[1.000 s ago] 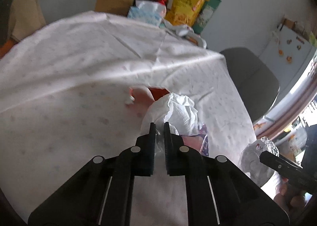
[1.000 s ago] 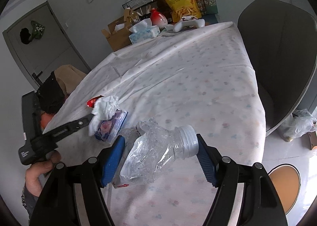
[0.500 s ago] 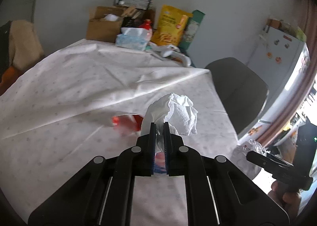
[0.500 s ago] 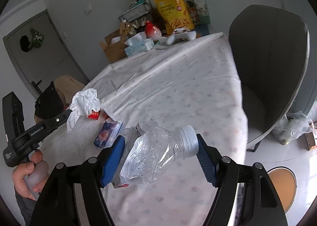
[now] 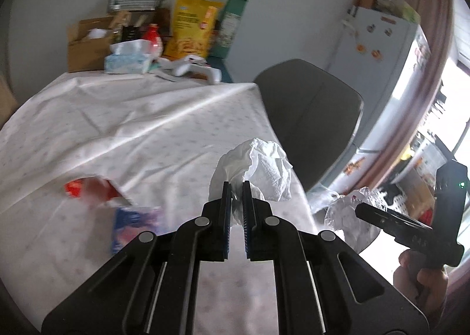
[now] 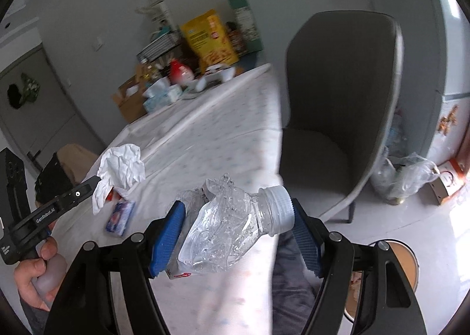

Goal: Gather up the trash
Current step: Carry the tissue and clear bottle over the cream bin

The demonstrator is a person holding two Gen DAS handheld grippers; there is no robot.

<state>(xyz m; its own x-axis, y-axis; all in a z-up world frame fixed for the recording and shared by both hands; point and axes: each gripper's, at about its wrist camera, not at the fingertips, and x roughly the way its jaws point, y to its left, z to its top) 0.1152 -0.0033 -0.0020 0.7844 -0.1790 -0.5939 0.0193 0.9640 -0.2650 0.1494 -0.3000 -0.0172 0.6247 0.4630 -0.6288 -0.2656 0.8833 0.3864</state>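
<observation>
On the table's white patterned cloth (image 5: pixel 123 129) lie a red wrapper (image 5: pixel 88 189) and, just beside it, a blue-purple packet (image 5: pixel 135 222). Left gripper (image 5: pixel 236 188): clenched on a crumpled white paper tissue (image 5: pixel 258 164), held clear above the cloth. Right gripper (image 6: pixel 236 226): grasping a crushed clear plastic bottle (image 6: pixel 226 226) with white cap, near the table edge. A grey shell chair (image 6: pixel 337 105) stands beside the table

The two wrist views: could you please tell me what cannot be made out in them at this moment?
- Red wrapper, left wrist view: motion blur; print unreadable.
- Blue packet on the tablecloth: blurred in both views; label illegible.
- Crushed bottle, right wrist view: its base is hidden behind the right gripper.
- Brown round object on the floor: cut off by the gripper; identity unclear.
</observation>
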